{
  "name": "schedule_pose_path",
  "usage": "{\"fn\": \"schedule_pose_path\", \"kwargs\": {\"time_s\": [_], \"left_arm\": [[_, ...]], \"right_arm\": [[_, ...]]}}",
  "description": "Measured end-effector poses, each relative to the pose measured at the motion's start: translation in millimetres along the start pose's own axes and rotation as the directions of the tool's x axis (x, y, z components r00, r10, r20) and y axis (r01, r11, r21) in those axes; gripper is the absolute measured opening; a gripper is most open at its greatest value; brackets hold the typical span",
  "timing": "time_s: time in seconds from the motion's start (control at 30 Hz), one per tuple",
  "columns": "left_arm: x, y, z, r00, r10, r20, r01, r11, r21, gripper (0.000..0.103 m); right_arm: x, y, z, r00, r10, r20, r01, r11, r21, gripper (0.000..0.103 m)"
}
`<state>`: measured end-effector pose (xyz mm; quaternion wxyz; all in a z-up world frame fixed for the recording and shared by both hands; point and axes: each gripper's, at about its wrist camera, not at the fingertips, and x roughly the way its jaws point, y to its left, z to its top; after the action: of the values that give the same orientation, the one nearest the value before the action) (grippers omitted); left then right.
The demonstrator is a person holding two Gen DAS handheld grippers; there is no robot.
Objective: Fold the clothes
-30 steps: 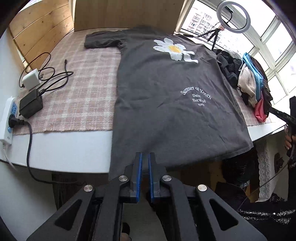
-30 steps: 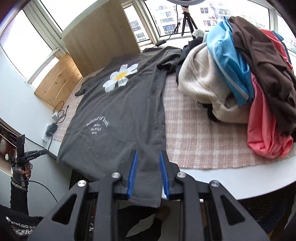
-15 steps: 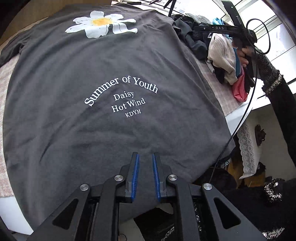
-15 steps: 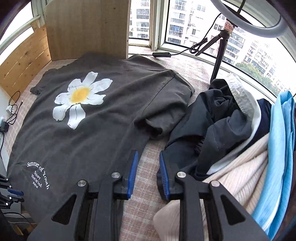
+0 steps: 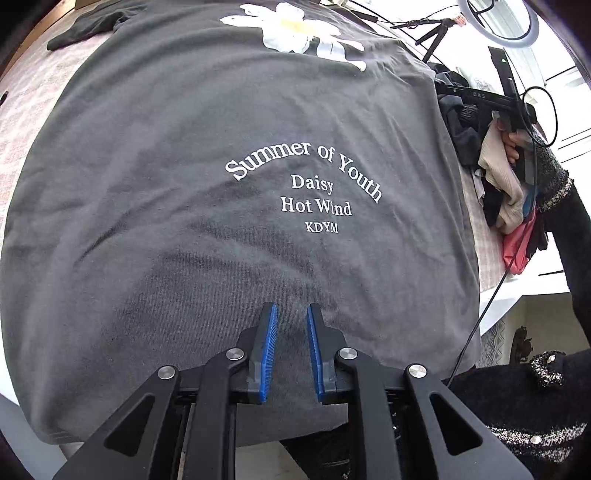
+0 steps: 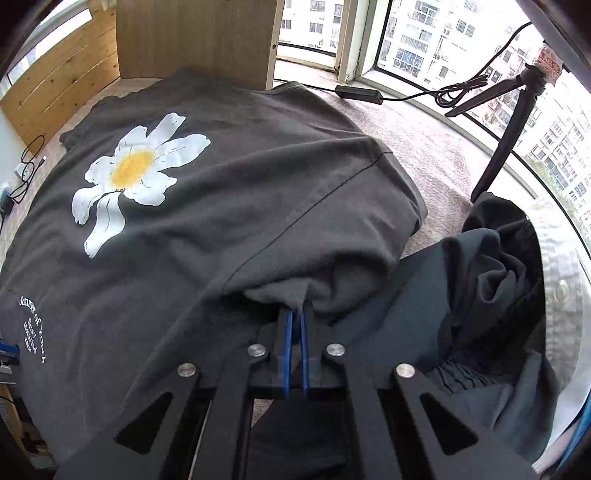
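The right claw (image 6: 295, 319) pinches the grey T-shirt's (image 6: 192, 236) sleeve at lower centre, while the left claw (image 5: 290, 317), blades apart, hovers over its hem.

Left tongs (image 5: 290, 314) parted over grey T-shirt (image 5: 184, 221) — hem end, lettering ahead

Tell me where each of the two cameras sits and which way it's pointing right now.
Left wrist: rides the left gripper at the hem, fingers apart, looking up the grey T-shirt toward its daisy print; the person's right hand shows.
Right wrist: rides the right gripper, fingers closed on the sleeve, looking across the shirt toward the window; no hand shows.
Shared: the T-shirt, the daisy print, the clothes pile.
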<state>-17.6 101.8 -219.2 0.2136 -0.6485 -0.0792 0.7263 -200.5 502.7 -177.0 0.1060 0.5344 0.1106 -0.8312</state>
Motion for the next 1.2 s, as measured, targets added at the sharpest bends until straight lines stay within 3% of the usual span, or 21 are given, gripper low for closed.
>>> {"fn": "schedule_pose_path", "kwargs": {"time_s": [0.1,0.2,0.33,0.43,0.6,0.67,0.77,0.8,0.93,1.07,1.13,1.2], "left_arm": [[0.1,0.2,-2.1,1.000,0.012,-0.004,-0.012,1.000,-0.008,0.015],[0.7,-6.1,-4.5,0.999,0.050,-0.011,-0.050,0.999,0.007,0.015],[0.1,-18.1,-7.1,0.995,0.099,-0.023,-0.099,0.995,0.016,0.015],[-6.1,-42.6,-12.8,0.999,0.037,0.002,-0.037,0.998,0.041,0.015],[-15.7,-95.1,-5.3,1.000,-0.019,0.013,0.016,0.987,0.159,0.016],[-20.9,-115.5,4.7,1.000,-0.013,0.027,0.007,0.979,0.203,0.016],[-34.0,-141.9,33.6,0.998,0.015,0.058,-0.031,0.959,0.283,0.016],[-36.0,-152.6,45.3,0.997,0.025,0.069,-0.045,0.950,0.310,0.021],[-20.2,-205.8,101.8,0.995,0.027,0.101,-0.065,0.913,0.403,0.021],[11.2,-264.2,163.2,0.995,-0.037,0.095,-0.012,0.883,0.469,0.024],[32.2,-291.3,193.1,0.994,-0.046,0.102,-0.010,0.872,0.490,0.029],[55.3,-315.7,222.1,0.993,-0.045,0.107,-0.015,0.865,0.502,0.033]], "right_arm": [[-15.5,-29.5,-4.7,0.994,-0.108,0.034,0.107,0.993,0.043,0.003],[-1.0,-52.5,-13.2,0.997,-0.055,-0.045,0.059,0.994,0.094,0.004],[0.7,-46.8,-12.3,0.996,-0.084,-0.015,0.085,0.995,0.055,0.004],[-5.2,-45.2,-9.5,0.999,-0.033,0.006,0.032,0.998,0.050,0.004],[-13.7,-37.6,-11.3,0.997,0.027,-0.075,-0.026,1.000,0.010,0.007],[-31.2,-42.5,-10.5,0.993,0.097,-0.063,-0.095,0.995,0.033,0.007],[-66.5,-56.0,-0.3,0.984,0.179,0.020,-0.179,0.981,0.073,0.010],[-78.1,-61.5,4.7,0.984,0.168,0.052,-0.171,0.982,0.078,0.012],[-91.2,-77.6,18.3,0.988,0.124,0.095,-0.133,0.987,0.091,0.014],[-60.7,-78.9,11.0,0.980,0.191,0.061,-0.196,0.976,0.089,0.014],[-32.0,-85.3,1.4,0.994,0.107,-0.014,-0.105,0.988,0.113,0.014],[-5.6,-97.3,-11.1,0.995,0.037,-0.093,-0.024,0.990,0.139,0.011]]}}
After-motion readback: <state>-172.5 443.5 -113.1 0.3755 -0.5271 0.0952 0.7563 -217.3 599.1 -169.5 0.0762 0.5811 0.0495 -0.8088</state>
